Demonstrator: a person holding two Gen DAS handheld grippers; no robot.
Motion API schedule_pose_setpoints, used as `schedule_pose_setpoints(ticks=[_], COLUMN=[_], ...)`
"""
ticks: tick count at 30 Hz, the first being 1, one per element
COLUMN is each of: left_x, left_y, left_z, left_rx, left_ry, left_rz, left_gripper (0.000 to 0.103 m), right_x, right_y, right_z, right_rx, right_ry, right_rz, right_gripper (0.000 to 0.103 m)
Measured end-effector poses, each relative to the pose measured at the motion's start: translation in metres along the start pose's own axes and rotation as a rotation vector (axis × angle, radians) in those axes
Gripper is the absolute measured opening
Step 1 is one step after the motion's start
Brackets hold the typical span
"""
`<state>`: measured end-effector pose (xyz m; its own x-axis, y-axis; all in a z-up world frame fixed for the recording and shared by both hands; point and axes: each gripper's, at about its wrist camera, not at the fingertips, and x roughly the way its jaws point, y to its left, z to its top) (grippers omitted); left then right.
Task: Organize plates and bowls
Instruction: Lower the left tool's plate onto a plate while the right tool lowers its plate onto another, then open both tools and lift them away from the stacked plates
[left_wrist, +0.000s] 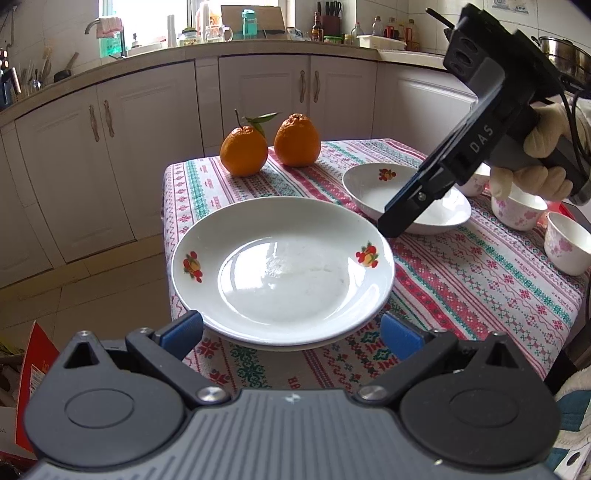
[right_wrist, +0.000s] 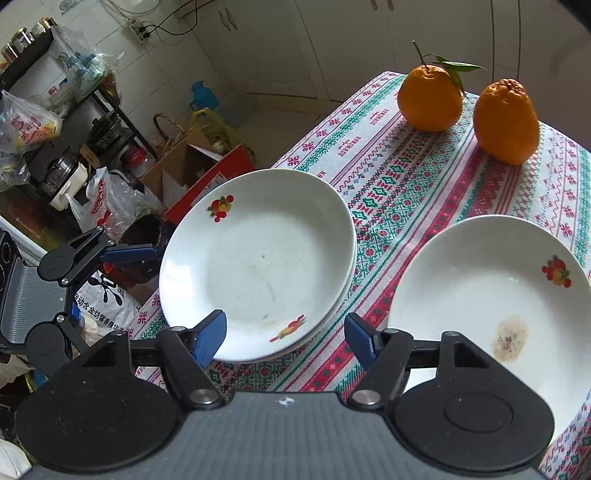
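on the table with the red, green and white patterned cloth (right_wrist: 406, 177), two shallow white china plates with small fruit decals sit stacked (right_wrist: 258, 266) at the near left corner, the upper one nested on the lower, whose rim just shows. a third white china plate with a brown smear on its well (right_wrist: 491, 295) lies alone to the right, well apart from the stack. two bumpy oranges (right_wrist: 469, 110) stand at the far edge, and in the left wrist view three small white cups with pink flowers (left_wrist: 517, 210) sit beyond the lone plate.

the right gripper (right_wrist: 284, 339) hangs over the near rim of the stack with its blue pads parted; nothing is pinched, though the left pad overlaps the rim in the picture and contact cannot be ruled out. the left gripper (left_wrist: 291, 332) also stands wide, its pads either side of the stack's near edge and not pressing on it.

the stack looks settled, so the stained plate seems next. to do it well, the right gripper should swing across, slide one pad under the near lip and close on the rim, not the slick well. it should lift level, then lower it centred on the stack so the rims nest without sliding towards the table edge. the left gripper could steady the stack.
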<state>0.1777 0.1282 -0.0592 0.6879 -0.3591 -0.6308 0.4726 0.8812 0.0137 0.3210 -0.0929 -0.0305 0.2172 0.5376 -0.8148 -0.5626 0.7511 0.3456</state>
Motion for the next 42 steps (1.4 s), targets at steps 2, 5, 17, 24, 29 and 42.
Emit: schedule_pose_setpoints(ticks=[2,5,17,24,29,42], left_x=[-0.005,-0.014,-0.03,-0.033,-0.027,0.024], left_y=[-0.004,-0.009,-0.036,-0.043,-0.042,-0.047], left_z=[0.0,0.001,0.003,0.011,0.022,0.067], left_rx=[-0.004,-0.008,0.035,0.053,0.063,0.139], left_ry=[-0.014,-0.041,-0.09,-0.114,-0.123,-0.056], left_rz=[0.0,-0.007,-0.025,-0.033,-0.033,-0.062], left_gripper=[0.102,0.102,0.102,0.102,0.102,0.102], right_x=[-0.005,-0.015,-0.045,-0.044,-0.042,-0.006], right_y=[0.003,0.011,0.042,0.042,0.033,-0.001], right_z=[-0.006,-0.017,-0.067,-0.094,-0.108,-0.131], right_rx=[0.005,-0.008,-0.016,0.021,0.105,0.197], right_ry=[-0.018,-0.056,-0.234,-0.261,-0.282,-0.265], right_rz=[-0.011,-0.06,-0.372,-0.507,-0.555,-0.634], right_gripper=[0.082,0.09,0.103,0.103,0.103,0.103])
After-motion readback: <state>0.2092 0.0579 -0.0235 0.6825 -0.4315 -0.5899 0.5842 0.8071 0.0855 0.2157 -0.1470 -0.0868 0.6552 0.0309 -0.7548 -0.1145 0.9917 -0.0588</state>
